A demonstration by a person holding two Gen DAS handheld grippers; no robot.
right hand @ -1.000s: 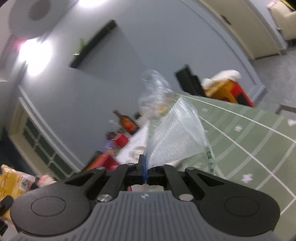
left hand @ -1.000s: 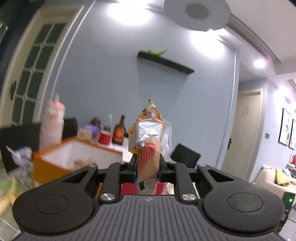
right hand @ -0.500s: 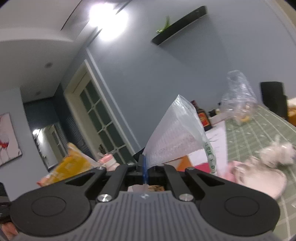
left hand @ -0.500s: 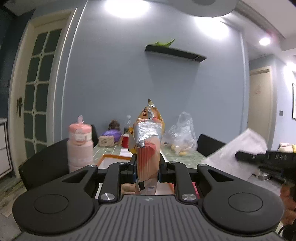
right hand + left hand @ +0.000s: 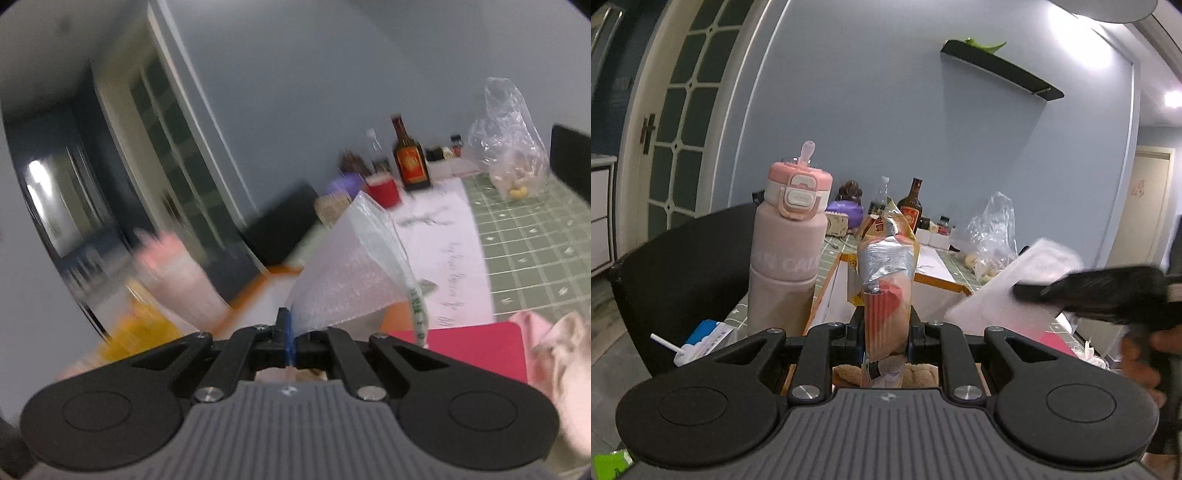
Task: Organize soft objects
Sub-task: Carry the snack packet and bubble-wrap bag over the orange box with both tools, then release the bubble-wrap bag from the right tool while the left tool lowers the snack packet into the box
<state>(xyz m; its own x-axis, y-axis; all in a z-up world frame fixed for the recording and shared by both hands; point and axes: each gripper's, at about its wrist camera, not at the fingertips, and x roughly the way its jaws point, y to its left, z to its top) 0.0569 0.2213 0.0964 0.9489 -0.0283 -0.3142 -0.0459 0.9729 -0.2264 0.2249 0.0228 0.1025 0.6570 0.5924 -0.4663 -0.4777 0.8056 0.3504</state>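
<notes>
1. Since a second ago, both views have swung round: the pink bottle point(image 5: 788, 254), formerly a blur at the far left of the left wrist view, is now seen sharp and close, just left of the left gripper point(image 5: 886, 328), and the right gripper point(image 5: 1108, 291) has come into that view at the right edge.
2. The left gripper's jaws are closed on a snack packet point(image 5: 886, 295), which stands upright between them, its crumpled silver and yellow top raised above the pads.
3. The right gripper point(image 5: 290, 339) is pressed fully together on the corner of a bubble-wrap bag point(image 5: 351, 273), which fans upward and to the right from the pads.
4. An orange-rimmed white box point(image 5: 945, 282) is seen just behind the packet, on the green-checked table point(image 5: 535, 236).
5. A brown bottle point(image 5: 408, 158), a red cup point(image 5: 384, 190) and a clear plastic bag point(image 5: 509, 147) stand further back on the table.
6. A red flat item point(image 5: 476, 347) lies just right of the right gripper; what it is cannot be told.
7. The left part of the right wrist view is blurred.
</notes>
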